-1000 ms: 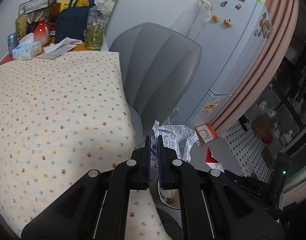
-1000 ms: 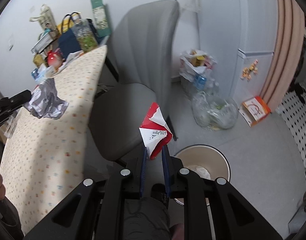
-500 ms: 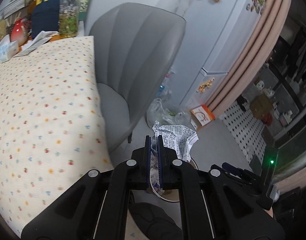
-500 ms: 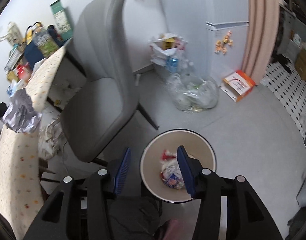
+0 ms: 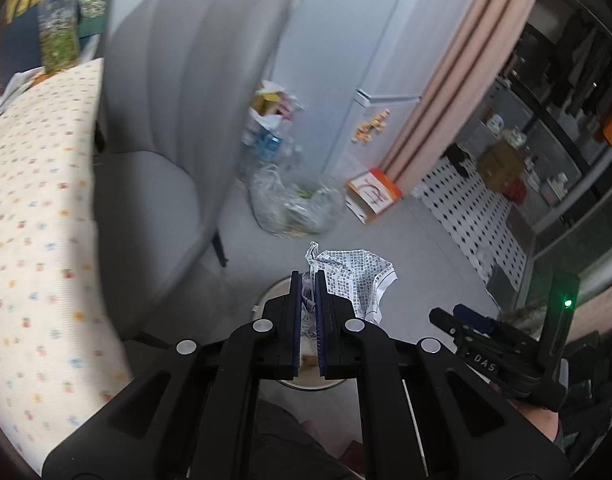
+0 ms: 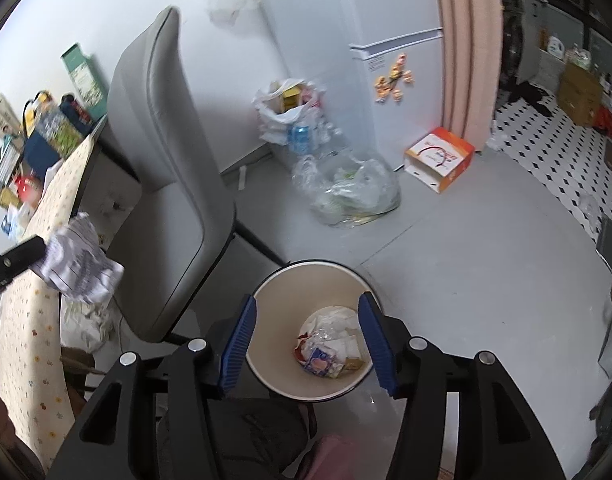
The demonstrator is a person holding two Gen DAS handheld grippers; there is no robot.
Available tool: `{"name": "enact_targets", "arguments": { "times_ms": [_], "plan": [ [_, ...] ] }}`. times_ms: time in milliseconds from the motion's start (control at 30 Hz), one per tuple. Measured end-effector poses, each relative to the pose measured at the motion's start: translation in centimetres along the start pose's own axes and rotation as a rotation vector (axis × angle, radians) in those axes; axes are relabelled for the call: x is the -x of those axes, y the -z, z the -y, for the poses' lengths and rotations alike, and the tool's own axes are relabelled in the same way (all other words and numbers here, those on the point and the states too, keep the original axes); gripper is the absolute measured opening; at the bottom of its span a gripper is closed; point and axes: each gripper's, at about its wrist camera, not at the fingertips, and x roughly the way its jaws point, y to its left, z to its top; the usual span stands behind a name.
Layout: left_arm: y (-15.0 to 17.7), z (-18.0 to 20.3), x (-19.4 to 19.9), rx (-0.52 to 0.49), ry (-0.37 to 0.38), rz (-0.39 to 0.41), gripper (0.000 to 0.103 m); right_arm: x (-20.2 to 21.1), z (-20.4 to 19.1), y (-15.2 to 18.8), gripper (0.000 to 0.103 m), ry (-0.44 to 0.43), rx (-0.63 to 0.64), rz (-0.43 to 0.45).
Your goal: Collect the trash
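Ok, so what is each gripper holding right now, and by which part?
The left gripper pinches a crumpled printed paper by its left edge. The right gripper holds nothing; its jaws stand open over the trash bin.

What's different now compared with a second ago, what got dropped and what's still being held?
The right claw let go of its red and white wrapper, opened wide, and now hangs over the trash bin, where the wrapper lies. The left claw swung from the table toward the bin. It stays shut on the crumpled printed paper.
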Motion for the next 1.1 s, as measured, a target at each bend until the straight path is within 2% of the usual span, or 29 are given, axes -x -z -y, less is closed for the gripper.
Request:
{"name": "enact_targets", "arguments": {
  "times_ms": [133, 200, 267, 300, 433, 567, 633, 833, 1100],
  "plan": [
    [0.1, 1.9, -2.0, -0.015, 0.042, -0.023, 0.007, 1.7, 2.4, -0.1, 0.054, 0.021, -0.037, 0.032],
    [0.2, 2.6, -3.5, -0.007, 0.059, -0.046, 0.014, 2.6, 3.4, 0.0, 0.055, 0.035, -0.052, 0.047],
    [0.6, 3.0, -4.9, -0.009, 0.059, -0.074, 0.065, 3.3, 4.4, 0.1, 0.055, 0.046, -0.065, 0.058],
    [0.8, 3.1, -5.1, -0.007, 0.058, -0.065, 0.068, 3.6, 4.8, 0.2, 0.055, 0.051, -0.072, 0.062],
    [1.1, 2.8, -5.0, -0.002, 0.048, -0.066, 0.076, 4.0, 5.6, 0.6, 0.056, 0.059, -0.088, 0.065],
    [0.8, 1.7, -3.4, 0.009, 0.028, -0.025, 0.089, 3.6, 5.0, 0.6, 0.056, 0.046, -0.079, 0.057],
    [0.5, 0.9, -2.4, 0.026, 0.023, -0.006, 0.091, 3.6, 3.9, 0.6, 0.057, 0.031, -0.065, 0.06],
    [0.5, -1.0, 0.7, 0.046, 0.001, 0.05, 0.097, 4.4, 1.0, 0.3, 0.068, -0.001, -0.012, 0.083],
    [1.0, -3.6, 5.2, 0.077, -0.038, 0.122, 0.097, 6.3, -1.7, 0.1, 0.089, -0.046, 0.015, 0.105]
  ]
}}
